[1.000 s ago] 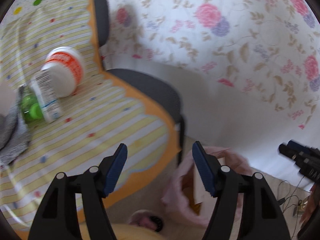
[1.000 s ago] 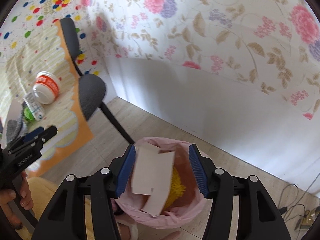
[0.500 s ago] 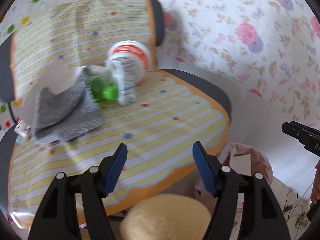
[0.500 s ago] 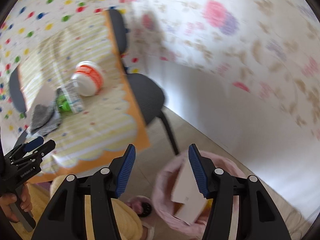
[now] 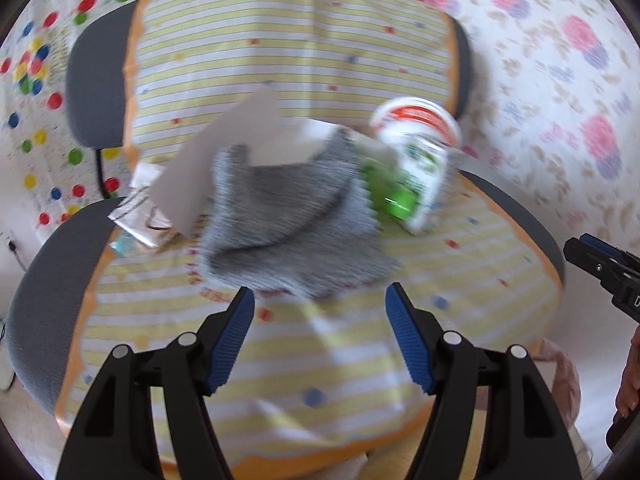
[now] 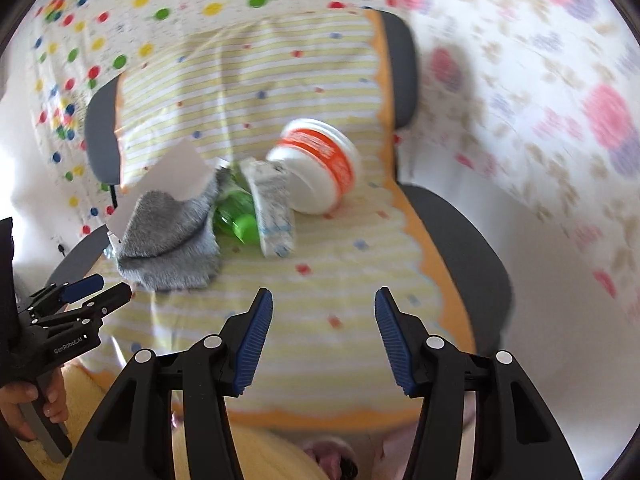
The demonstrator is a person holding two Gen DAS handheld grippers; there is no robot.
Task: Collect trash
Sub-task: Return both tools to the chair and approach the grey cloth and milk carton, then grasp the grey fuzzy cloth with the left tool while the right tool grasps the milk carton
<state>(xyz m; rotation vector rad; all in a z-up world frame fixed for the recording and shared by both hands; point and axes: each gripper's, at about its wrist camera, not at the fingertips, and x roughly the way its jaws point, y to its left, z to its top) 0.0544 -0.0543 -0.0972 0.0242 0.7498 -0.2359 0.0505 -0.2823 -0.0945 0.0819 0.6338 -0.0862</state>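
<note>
A heap of trash lies on a chair seat covered by a yellow striped cloth [image 5: 328,356]. In it are a grey fuzzy cloth [image 5: 288,224] [image 6: 168,236], a white card [image 5: 224,152] [image 6: 176,176], a green bottle [image 5: 390,196] [image 6: 236,216], a white tube [image 6: 274,212] and a white tub with an orange label [image 5: 416,120] [image 6: 320,168]. Crumpled wrappers [image 5: 140,212] lie at the heap's left. My left gripper [image 5: 320,336] hovers open just short of the grey cloth, holding nothing. My right gripper [image 6: 324,336] hangs open and empty over the bare striped cloth [image 6: 328,280], below the tube and tub.
A pink bag [image 5: 560,368] shows at the seat's lower right edge in the left wrist view. Grey chair backs [image 5: 96,92] [image 6: 400,68] stand behind the seat. Dotted and flowered wall coverings [image 6: 560,80] surround it. A yellow fuzzy thing [image 6: 260,456] lies below the seat's front edge.
Both grippers have swung left from over the pink bag to face the chair seat. The white card seen between the right fingers a second ago is gone from them, left in the bag.
</note>
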